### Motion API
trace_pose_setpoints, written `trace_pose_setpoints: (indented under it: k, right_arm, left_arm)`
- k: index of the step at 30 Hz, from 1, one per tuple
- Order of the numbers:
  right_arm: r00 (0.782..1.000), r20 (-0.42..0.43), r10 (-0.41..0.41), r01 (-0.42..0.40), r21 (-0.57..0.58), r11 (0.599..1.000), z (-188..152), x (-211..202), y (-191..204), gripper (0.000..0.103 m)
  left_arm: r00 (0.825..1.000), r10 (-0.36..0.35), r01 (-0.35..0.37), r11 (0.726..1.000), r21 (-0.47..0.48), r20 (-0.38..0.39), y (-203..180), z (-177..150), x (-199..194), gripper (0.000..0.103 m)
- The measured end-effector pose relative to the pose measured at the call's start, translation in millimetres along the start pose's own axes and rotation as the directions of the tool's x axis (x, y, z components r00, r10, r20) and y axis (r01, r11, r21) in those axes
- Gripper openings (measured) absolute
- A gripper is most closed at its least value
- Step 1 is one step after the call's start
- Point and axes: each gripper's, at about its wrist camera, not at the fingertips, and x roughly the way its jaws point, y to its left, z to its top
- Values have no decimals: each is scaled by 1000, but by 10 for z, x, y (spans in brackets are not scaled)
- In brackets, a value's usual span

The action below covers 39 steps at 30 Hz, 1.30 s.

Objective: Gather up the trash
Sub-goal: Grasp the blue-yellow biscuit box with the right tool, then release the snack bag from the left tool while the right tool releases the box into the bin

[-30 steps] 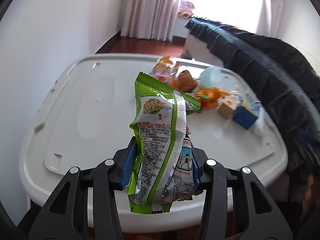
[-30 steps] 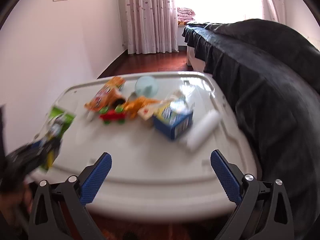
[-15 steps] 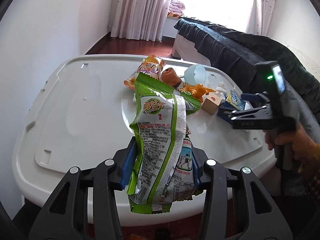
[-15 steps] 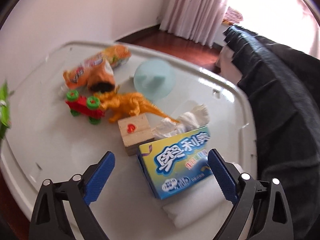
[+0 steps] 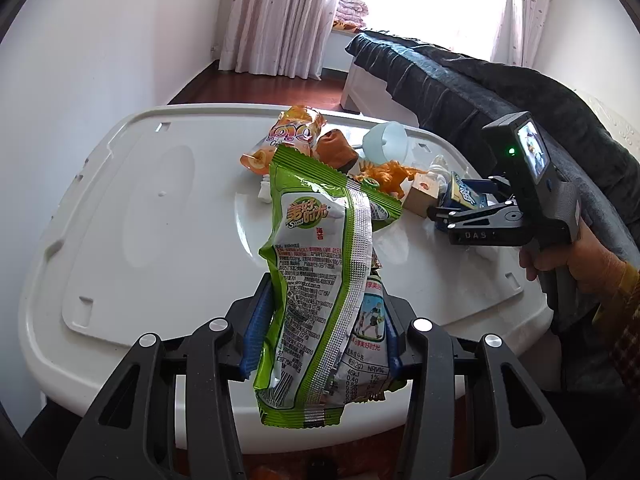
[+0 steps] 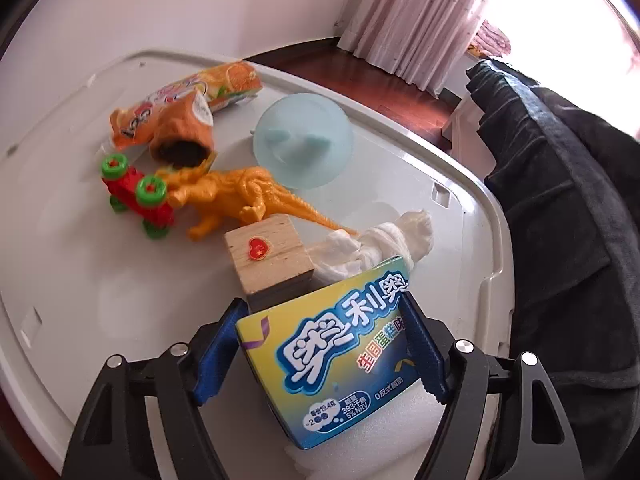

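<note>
My left gripper (image 5: 320,332) is shut on a green and white snack wrapper (image 5: 320,264), held upright above the near edge of the white table (image 5: 152,220). My right gripper (image 6: 320,344) has its blue pads against both sides of a blue and yellow Oreo box (image 6: 336,364); the box (image 5: 464,194) rests on a white foam roll (image 6: 372,440). The right gripper (image 5: 448,210) also shows in the left wrist view, at the table's right. An orange snack bag (image 6: 180,100), a crumpled brown paper cup (image 6: 184,132) and a crumpled white tissue (image 6: 384,244) lie beyond.
An orange toy dinosaur (image 6: 232,196), a red and green toy car (image 6: 136,192), a wooden block (image 6: 268,256) and a pale blue lid (image 6: 304,140) lie on the table. A dark-covered bed (image 6: 560,200) stands close on the right, a white wall on the left.
My right gripper has moved forward over the table and closed around the Oreo box. My left gripper still holds the green wrapper in the same place.
</note>
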Motion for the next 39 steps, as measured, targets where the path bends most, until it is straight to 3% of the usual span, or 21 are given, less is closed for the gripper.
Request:
trace_pose_setpoints:
  k: [10, 16, 21, 25, 32, 35, 36, 39]
  right_arm:
    - [994, 103, -20, 18, 19, 1000, -121, -343, 129, 71]
    - [982, 189, 3, -10, 32, 999, -147, -897, 316, 71]
    - [968, 244, 61, -63, 2, 998, -403, -1523, 819, 71]
    - [970, 206, 128, -127, -17, 992, -828, -1784, 1305, 72]
    - [972, 58, 227, -224, -57, 973, -1593, -1876, 2020, 73]
    - [966, -29, 258, -259, -68, 963, -1790, -1807, 2172, 78]
    - [962, -54, 269, -272, -62, 960, -1832, -1778, 2203, 82]
    - [969, -68, 236, -240, -47, 970, -1930, -1750, 2220, 87]
  left_arm:
    - [1000, -10, 10, 1000, -7, 7, 16, 1, -32, 45]
    - [999, -16, 16, 1000, -1, 28, 27, -6, -142, 45]
    - [1000, -4, 4, 1000, 7, 19, 53, -156, -383, 45]
    - [1000, 2, -2, 1000, -25, -14, 134, -459, -606, 45]
    - [985, 32, -37, 999, -27, -170, 272, -1153, -827, 48]
    - [975, 33, -44, 998, -42, -220, 318, -1340, -853, 58]
    - [971, 33, -45, 998, -47, -238, 314, -1382, -853, 66]
    - [956, 76, -87, 996, -29, -282, 300, -1460, -837, 75]
